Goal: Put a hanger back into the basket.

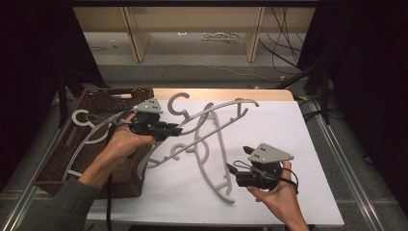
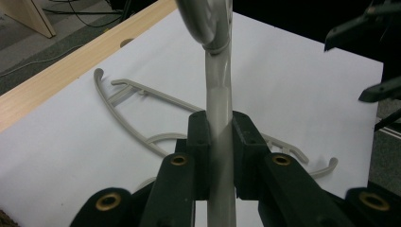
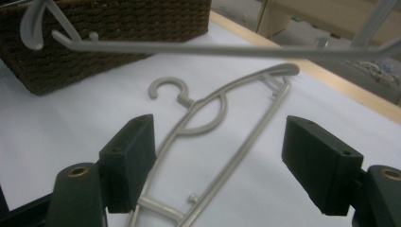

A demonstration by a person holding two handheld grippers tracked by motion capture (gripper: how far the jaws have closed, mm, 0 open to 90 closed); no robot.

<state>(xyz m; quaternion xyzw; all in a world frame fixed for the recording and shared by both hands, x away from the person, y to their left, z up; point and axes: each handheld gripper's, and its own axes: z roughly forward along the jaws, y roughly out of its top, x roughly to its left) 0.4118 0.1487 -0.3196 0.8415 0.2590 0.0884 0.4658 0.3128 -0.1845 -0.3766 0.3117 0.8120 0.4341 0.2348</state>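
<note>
My left gripper [image 1: 177, 130] is shut on a grey plastic hanger [image 1: 216, 111] and holds it off the table, hook up, one arm reaching right and the other slanting down towards the basket. In the left gripper view its pads [image 2: 201, 142] pinch the held hanger's bar [image 2: 220, 109]. A second grey hanger [image 1: 211, 161] lies flat on the white tabletop [image 1: 288, 139]. My right gripper [image 1: 236, 158] hovers just right of it, open and holding nothing. In the right gripper view the lying hanger [image 3: 213, 109] runs out ahead between the wide-apart jaws of my right gripper [image 3: 220, 161], untouched.
A brown wicker basket [image 1: 48, 175] sits at the table's left with a white hanger [image 1: 86, 126] in it; the basket [image 3: 118, 28] stands beyond the lying hanger in the right gripper view. A wooden strip [image 1: 231, 93] edges the far side. Cables lie on the floor behind.
</note>
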